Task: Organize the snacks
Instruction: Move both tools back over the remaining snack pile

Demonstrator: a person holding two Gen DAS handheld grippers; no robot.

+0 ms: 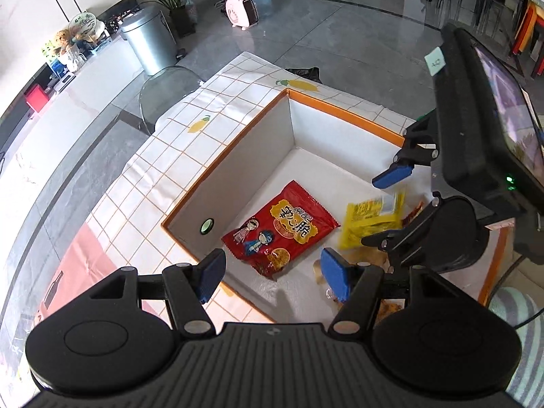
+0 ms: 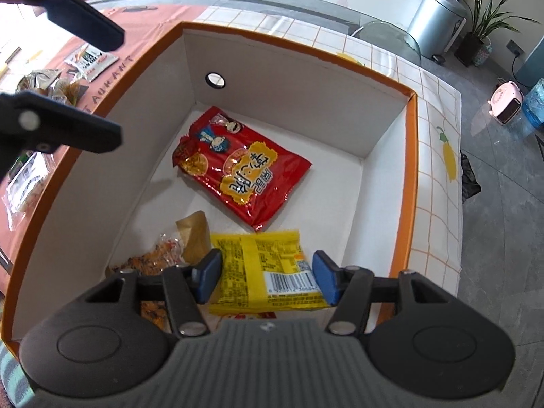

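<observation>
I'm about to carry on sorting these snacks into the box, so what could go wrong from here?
1. The yellow plastic snack packet sits between the right gripper jaws; whether they still pinch it is unclear, so it may snag and lift out.
2. It could land overlapping the red noodle-snack bag.
3. The left gripper hangs close above the orange-rimmed white cardboard box; the two could collide.

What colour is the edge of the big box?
Orange. The box rim is orange around white inside walls, clearest in the right wrist view.
</observation>
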